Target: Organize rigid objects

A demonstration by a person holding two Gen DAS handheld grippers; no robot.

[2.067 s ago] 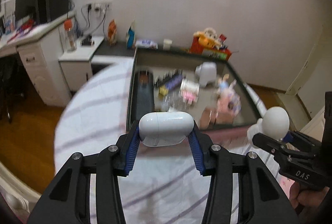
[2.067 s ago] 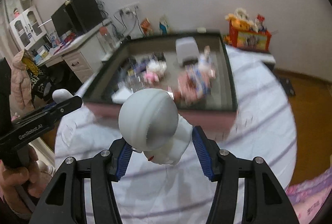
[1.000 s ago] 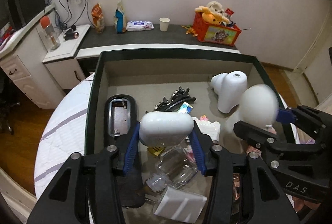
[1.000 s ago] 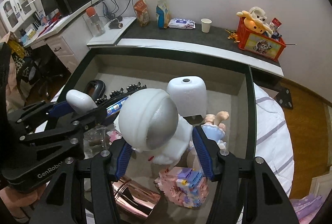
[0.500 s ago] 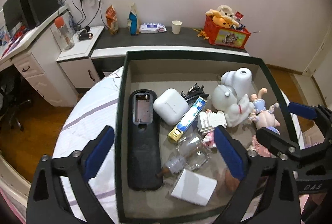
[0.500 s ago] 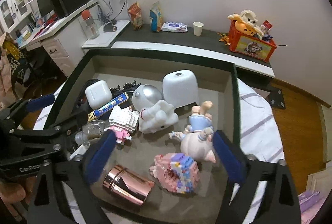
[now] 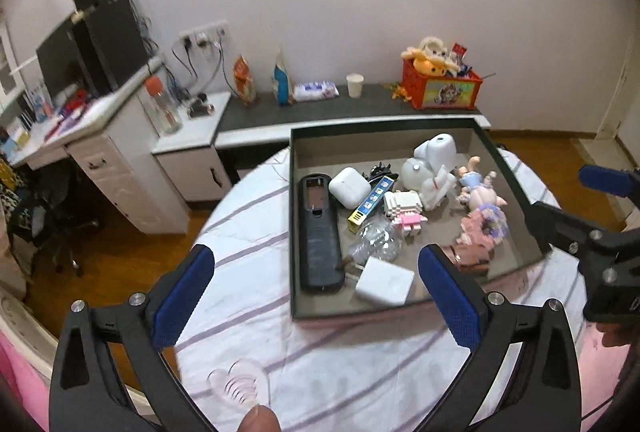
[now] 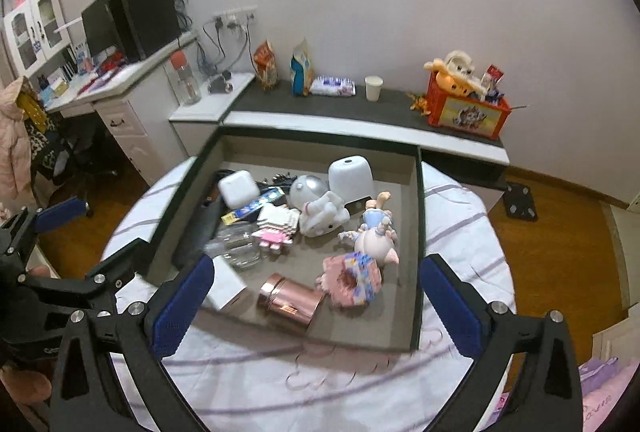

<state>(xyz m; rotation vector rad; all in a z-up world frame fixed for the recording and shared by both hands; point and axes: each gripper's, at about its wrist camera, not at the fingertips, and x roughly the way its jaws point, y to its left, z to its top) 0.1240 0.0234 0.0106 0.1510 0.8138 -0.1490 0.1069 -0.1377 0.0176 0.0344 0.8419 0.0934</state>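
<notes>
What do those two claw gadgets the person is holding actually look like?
Both are matte black plastic frames with silver screw heads. The left gripper and right gripper each end in two fingers faced with ribbed blue pads. White lettering marks the left one's side, too blurred to read.

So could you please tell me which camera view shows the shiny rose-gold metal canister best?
The right wrist view: the shiny rose-gold metal canister lies on its side in full view in the box. In the left wrist view, the left gripper's right finger hides most of it.
</notes>
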